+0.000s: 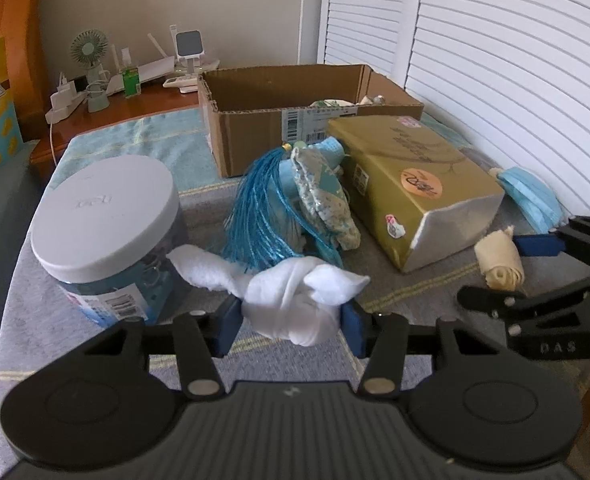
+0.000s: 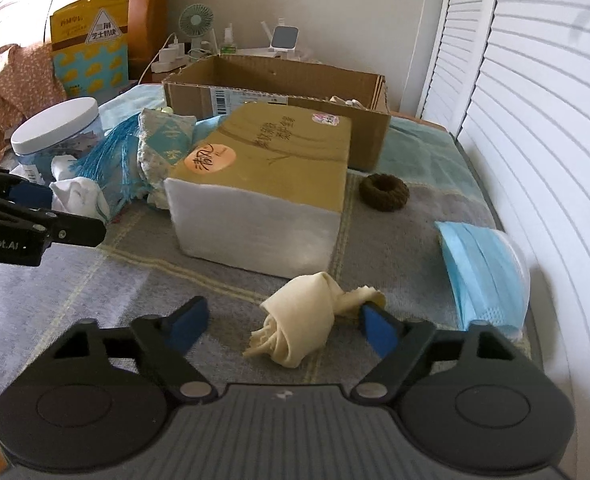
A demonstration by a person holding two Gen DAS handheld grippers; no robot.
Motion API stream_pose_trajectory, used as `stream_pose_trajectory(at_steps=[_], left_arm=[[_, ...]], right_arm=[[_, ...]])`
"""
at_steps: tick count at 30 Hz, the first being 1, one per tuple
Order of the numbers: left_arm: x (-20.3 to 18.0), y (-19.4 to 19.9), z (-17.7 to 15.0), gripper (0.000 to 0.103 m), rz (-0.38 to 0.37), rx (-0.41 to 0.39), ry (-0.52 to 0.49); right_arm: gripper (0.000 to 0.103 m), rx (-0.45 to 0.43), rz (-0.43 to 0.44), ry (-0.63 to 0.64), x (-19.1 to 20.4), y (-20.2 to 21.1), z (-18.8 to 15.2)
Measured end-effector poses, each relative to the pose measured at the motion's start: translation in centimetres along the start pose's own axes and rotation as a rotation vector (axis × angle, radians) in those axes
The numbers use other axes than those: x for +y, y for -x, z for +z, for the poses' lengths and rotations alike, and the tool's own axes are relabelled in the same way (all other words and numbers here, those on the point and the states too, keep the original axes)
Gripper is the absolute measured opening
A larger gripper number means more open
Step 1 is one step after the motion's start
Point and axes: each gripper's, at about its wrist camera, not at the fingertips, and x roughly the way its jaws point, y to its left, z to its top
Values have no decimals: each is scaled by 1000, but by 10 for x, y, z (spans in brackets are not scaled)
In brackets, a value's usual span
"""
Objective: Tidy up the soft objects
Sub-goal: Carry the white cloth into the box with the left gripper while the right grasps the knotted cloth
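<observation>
From the left wrist, the left gripper [image 1: 291, 316] clenches a knotted white cloth [image 1: 295, 300] over a grey checked blanket [image 1: 95, 360]; a cardboard box [image 1: 279, 128] sits far, louvred doors [image 1: 495, 60] right. From the right wrist, the right gripper [image 2: 283, 324] straddles a cream cloth roll [image 2: 295, 320], left pad apart from it, gold tissue pack [image 2: 263, 176] beyond

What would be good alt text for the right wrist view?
The right gripper stands open around a knotted cream cloth on a grey blanket. Behind it lie a tissue pack and a cardboard box, a blue mask at right.
</observation>
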Motion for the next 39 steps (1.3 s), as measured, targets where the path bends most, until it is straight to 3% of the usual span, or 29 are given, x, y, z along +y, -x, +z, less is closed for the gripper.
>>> stream_pose_trajectory(at_steps=[5,8,26,33,39], left_arm=[[-2,10,-1,51,-19,7,-31],[-4,17,-3,51,-26,12,-55],[-13,61,7,51,-114,34,-179],[-13,61,43,51,-121,-13,-205],[-11,41,97,51,-134,-43,-212]], right_arm=[[47,7,-28,-1,0,5,1],[37,18,-44,-11,-3,6,2],[36,-11,13,-13,-4,53,8],[36,-64,25,14,-1,71,22],[36,-104,26,8,-4,78,33]])
